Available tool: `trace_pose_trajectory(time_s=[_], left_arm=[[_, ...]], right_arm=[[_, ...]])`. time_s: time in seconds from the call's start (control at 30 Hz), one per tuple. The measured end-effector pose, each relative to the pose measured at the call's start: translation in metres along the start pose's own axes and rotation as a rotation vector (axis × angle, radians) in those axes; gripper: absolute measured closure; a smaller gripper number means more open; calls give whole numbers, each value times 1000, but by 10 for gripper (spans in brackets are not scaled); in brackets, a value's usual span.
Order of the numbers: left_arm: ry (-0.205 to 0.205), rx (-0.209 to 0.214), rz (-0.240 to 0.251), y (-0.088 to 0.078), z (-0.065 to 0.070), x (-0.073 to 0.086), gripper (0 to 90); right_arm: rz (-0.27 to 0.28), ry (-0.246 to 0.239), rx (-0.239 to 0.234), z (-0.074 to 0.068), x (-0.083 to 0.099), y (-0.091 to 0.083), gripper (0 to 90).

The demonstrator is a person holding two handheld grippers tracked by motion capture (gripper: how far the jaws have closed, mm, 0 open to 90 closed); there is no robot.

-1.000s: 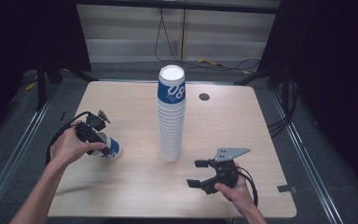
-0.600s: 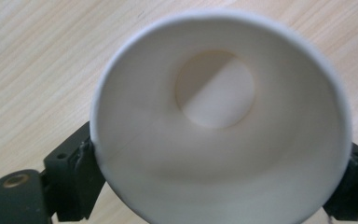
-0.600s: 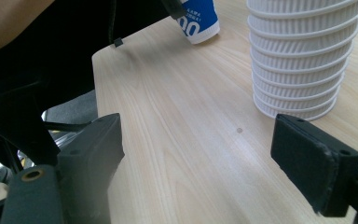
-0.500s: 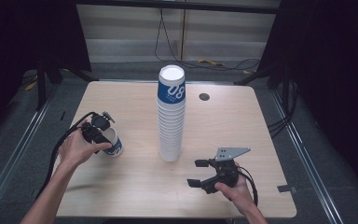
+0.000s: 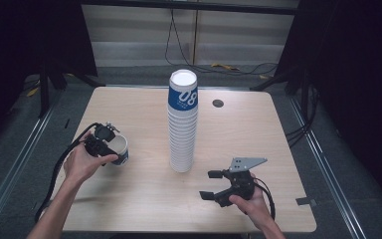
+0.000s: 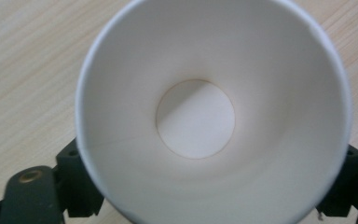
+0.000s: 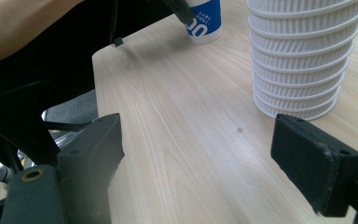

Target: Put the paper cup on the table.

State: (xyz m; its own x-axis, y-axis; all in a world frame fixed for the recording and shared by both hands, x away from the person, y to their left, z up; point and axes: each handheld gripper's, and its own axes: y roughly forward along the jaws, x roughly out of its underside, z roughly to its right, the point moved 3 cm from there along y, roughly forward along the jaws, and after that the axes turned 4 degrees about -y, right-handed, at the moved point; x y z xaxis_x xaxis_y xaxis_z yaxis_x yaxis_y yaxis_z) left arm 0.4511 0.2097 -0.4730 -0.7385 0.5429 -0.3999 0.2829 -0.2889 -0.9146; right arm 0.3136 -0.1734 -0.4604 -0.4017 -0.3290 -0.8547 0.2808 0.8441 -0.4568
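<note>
A single white paper cup (image 5: 120,149) with a blue band stands upright on the table's left side. My left gripper (image 5: 107,144) reaches down over it. In the left gripper view I look into the cup (image 6: 200,116), and my left gripper (image 6: 209,158) has both jaws against its outer wall; they have just been closing on it. A tall stack of white cups (image 5: 182,124), its top one blue with "08", rises mid-table. My right gripper (image 5: 210,184) rests near the front right, open with nothing between its jaws. The right gripper (image 7: 214,149) faces the stack's base (image 7: 303,60) and the far cup (image 7: 205,18).
The light wooden table (image 5: 129,104) has a round dark grommet (image 5: 218,103) behind the stack. Cables trail from both grippers, and the left one loops off the table's left edge (image 5: 59,164). Dark floor and metal rails surround the table.
The left hand has shifted slightly, and the cup went from leaning to standing upright. The left jaws have drawn in against the cup. The right gripper has stayed put.
</note>
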Motion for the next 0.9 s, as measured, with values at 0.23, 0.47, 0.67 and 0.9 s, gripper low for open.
trace_pose_trajectory(time_s=[0.23,0.47,0.67,0.9], left_arm=[[6,2,79,-1,-2,9,168],[-7,-17,159,1,-3,17,163],[-7,-58,217,7,-6,27,162],[-23,-20,297,6,-6,39,162]], right_arm=[[-3,1,1,0,0,1,168],[-5,-1,0,0,0,1,170],[-6,0,5,0,0,0,170],[-1,-3,17,0,0,0,170]])
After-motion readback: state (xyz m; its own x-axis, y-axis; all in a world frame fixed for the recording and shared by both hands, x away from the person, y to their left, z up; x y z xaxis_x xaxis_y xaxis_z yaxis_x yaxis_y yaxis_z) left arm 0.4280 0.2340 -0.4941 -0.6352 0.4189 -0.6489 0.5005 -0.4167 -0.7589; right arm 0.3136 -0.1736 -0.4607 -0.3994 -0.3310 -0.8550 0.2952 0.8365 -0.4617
